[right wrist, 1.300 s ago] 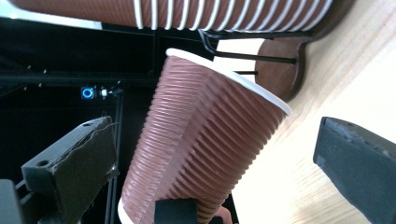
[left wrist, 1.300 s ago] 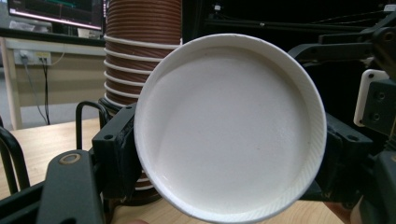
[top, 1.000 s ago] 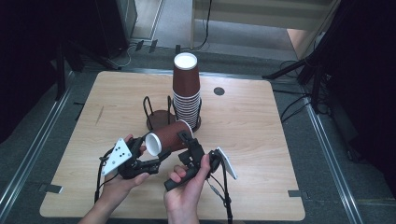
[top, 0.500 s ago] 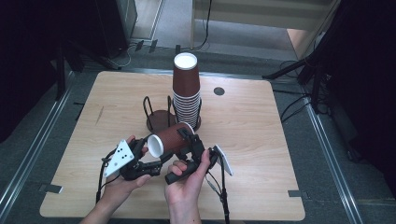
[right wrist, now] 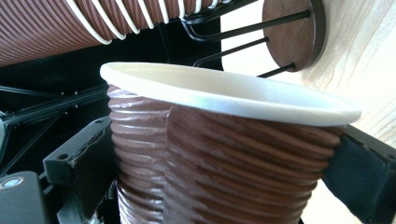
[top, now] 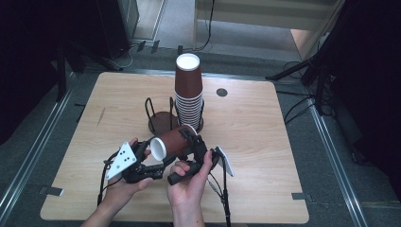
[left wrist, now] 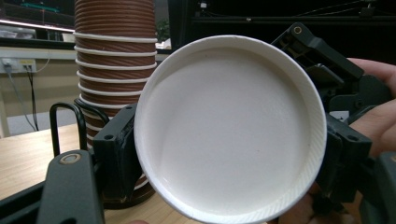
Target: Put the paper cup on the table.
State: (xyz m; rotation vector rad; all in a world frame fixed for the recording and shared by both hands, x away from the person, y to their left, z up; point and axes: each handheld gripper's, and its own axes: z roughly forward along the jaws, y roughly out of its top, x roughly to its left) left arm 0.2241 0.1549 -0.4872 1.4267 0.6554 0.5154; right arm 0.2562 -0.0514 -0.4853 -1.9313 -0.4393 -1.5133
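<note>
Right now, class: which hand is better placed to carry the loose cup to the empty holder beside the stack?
Probably the right. The right gripper, whose jaws have just been closing, straddles the cup mid-body, nearer the empty holder; the left gripper holds only its rim end.

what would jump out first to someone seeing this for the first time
A brown ribbed cup held on its side above the near middle of the table, white inside facing the left gripper, with the right gripper clasping its body, jaws just closing on it. Behind it, a tall stack of cups stands in a wire rack at mid-table.
</note>
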